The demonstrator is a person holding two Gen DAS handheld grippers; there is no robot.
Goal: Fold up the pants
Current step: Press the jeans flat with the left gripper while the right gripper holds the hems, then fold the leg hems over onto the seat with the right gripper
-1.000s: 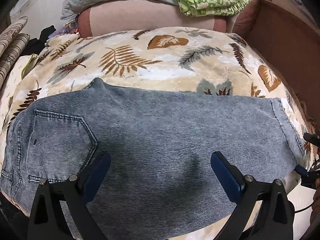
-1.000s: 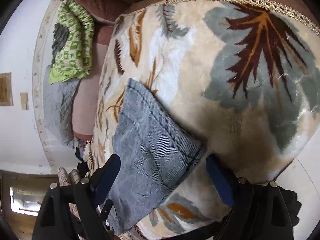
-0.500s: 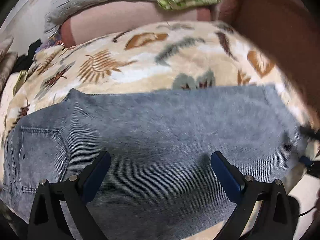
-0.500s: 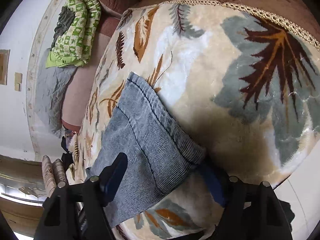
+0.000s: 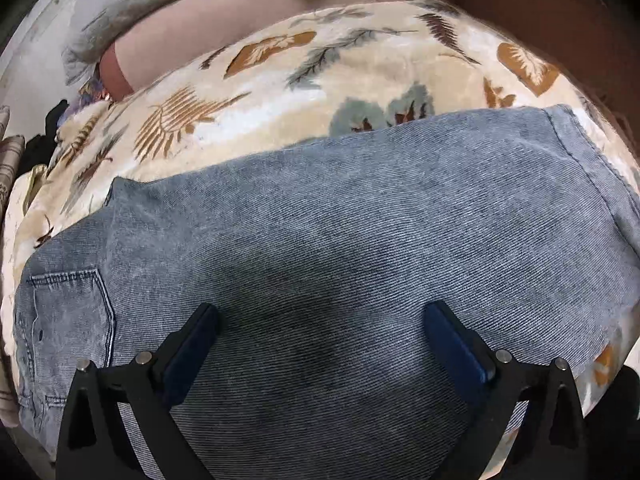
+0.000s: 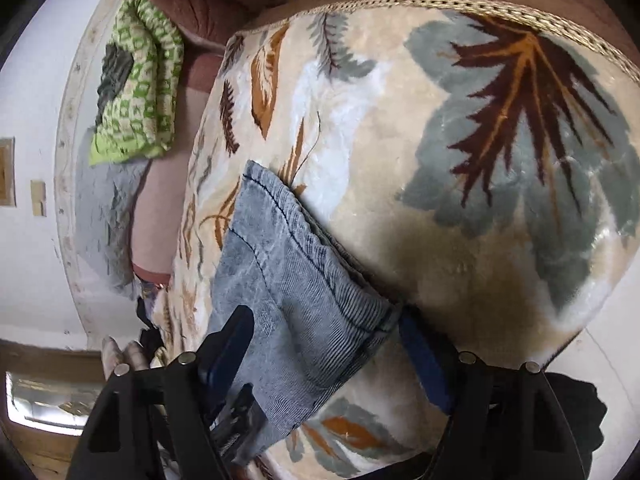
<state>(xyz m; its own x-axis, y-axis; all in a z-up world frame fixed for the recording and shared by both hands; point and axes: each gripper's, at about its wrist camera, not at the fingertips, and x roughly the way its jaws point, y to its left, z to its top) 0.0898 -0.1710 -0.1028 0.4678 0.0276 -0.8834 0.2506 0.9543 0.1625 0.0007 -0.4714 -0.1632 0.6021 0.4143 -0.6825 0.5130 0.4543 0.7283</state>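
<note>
Light blue jeans (image 5: 328, 248) lie flat across a leaf-patterned blanket (image 5: 280, 80), back pocket (image 5: 70, 308) at the left, leg hem (image 5: 576, 152) at the right. My left gripper (image 5: 320, 328) is open, just above the middle of the jeans, holding nothing. In the right wrist view the hem end of the jeans (image 6: 296, 292) lies on the blanket (image 6: 500, 140). My right gripper (image 6: 324, 340) is open, its fingers on either side of the hem corner, the right finger (image 6: 420, 360) against the hem edge.
A green patterned cloth (image 6: 136, 84) and a grey quilted cover (image 5: 132, 4) lie on the pink sofa back (image 5: 240, 12). The brown sofa arm (image 5: 540, 12) rises at the right. The blanket's braided edge (image 6: 440, 4) runs along the far side.
My left gripper has moved right and closer over the jeans, so the pocket has slid left. My right gripper has closed in on the hem corner, jaws narrowing around it.
</note>
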